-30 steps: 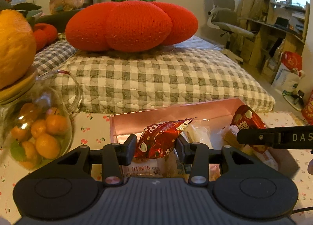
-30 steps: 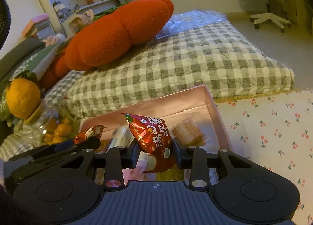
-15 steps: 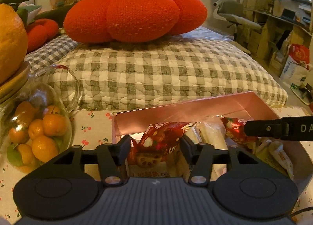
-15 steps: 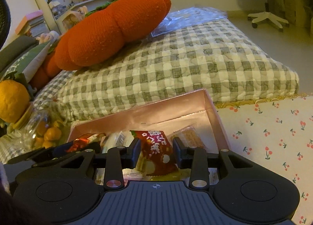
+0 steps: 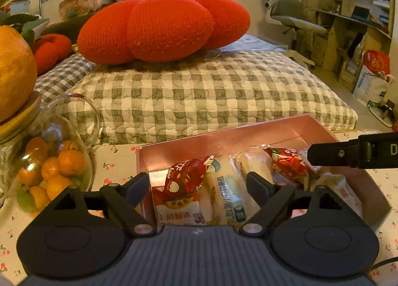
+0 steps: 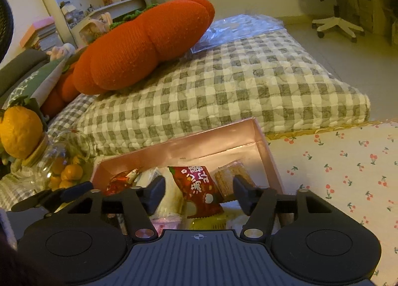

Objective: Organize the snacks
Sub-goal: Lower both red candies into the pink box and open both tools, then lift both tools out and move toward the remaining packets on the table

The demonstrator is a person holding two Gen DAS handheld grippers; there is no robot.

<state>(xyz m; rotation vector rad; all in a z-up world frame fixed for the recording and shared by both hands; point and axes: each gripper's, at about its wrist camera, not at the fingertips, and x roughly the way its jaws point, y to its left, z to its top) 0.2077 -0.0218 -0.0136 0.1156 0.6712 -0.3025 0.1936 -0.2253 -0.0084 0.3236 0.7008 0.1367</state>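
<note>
The left gripper point(image 5: 199, 185), jaws spread wide, hovers over a pink box point(image 5: 223, 136) of wrapped snacks. A red packet point(image 5: 186, 179) lies between the fingers, seemingly untouched. A glass jar point(image 5: 47, 161) of small oranges stands left.

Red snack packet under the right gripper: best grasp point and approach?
Pinch the red snack packet across its flat middle from above; it lies on the other snacks in the pink box, between the fingers of the open right gripper, and the box walls block side approaches.
</note>
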